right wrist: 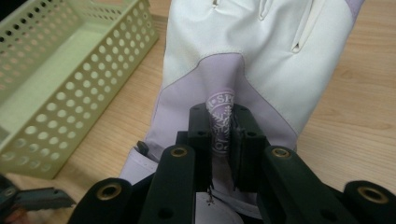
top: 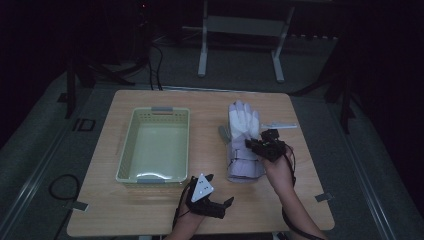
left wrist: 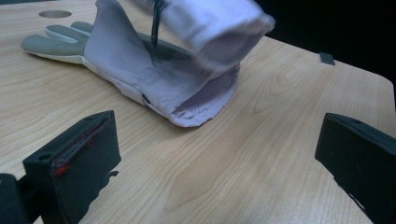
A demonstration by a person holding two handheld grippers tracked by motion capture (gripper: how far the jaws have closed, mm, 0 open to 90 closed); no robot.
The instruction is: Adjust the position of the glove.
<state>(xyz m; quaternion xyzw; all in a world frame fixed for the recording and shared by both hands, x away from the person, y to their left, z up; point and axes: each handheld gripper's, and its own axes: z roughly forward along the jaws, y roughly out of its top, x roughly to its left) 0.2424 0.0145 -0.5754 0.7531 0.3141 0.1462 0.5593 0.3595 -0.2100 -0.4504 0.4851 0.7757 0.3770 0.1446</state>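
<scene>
High view takes in the wooden table [top: 150, 210], the pale green basket [top: 131, 150] on its left half and the white glove [top: 243, 125] lying on its right half, just beside the basket. Right gripper view adds that the right gripper [right wrist: 220, 135] is clenched on a pinched fold of the glove's cuff. Left gripper view shows the left gripper [left wrist: 205, 158] released, jaws wide apart over bare wood short of the glove's lifted cuff.

Your high view looks forward and down on the whole table [top: 150, 210] from above. Each gripper view rides low and close, facing along its jaws. All three views share the white glove [top: 242, 125] [left wrist: 140, 65] [right wrist: 261, 56]
</scene>
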